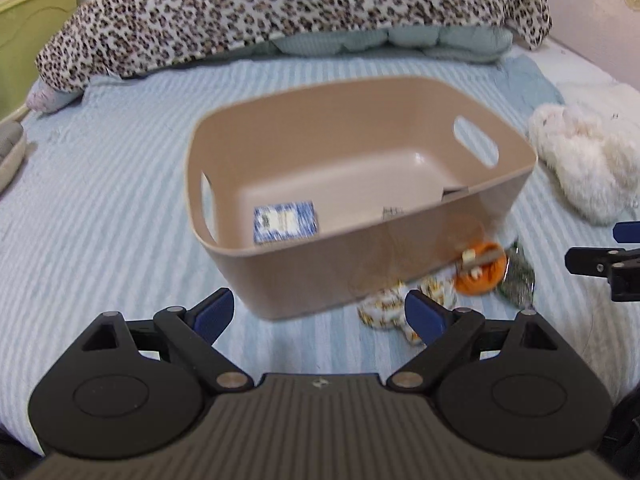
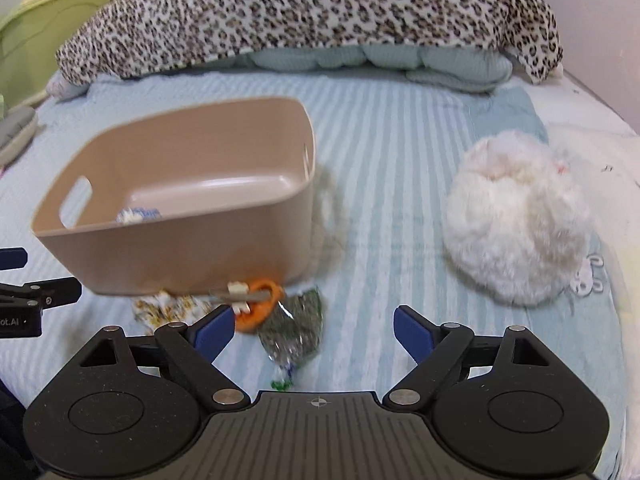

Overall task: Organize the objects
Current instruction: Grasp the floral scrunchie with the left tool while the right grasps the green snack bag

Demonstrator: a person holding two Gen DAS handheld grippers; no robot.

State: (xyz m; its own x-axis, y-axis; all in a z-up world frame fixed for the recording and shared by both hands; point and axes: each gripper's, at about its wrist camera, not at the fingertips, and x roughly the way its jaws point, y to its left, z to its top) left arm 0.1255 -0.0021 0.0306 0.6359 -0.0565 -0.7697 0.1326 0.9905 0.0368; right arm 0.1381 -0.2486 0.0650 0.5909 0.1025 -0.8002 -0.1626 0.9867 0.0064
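Three small things lie on the bed just in front of the beige bin (image 2: 172, 256), touching or nearly touching its near wall: an orange piece (image 2: 260, 306) with a grey strip across it, a crinkled dark-green foil packet (image 2: 296, 328), and a yellow-patterned wrapper (image 2: 168, 308); motion blur hides their finer details. The packets are judged light, soft and slippery, best pinched across a flat edge; the orange piece seems stiffer and could be taken across its body. The bin is smooth, rigid plastic with rounded corners and cut-out handles; a blue-and-white box (image 1: 286, 222) lies inside it. The bed cover (image 2: 400, 184) is ribbed, pale blue and yielding; a white fluffy heap (image 2: 516, 224) rests well apart; a leopard-print blanket (image 2: 312, 8) is piled behind. The left tool (image 1: 318, 314) and the right tool (image 2: 314, 330) are both spread wide, pinching nothing.
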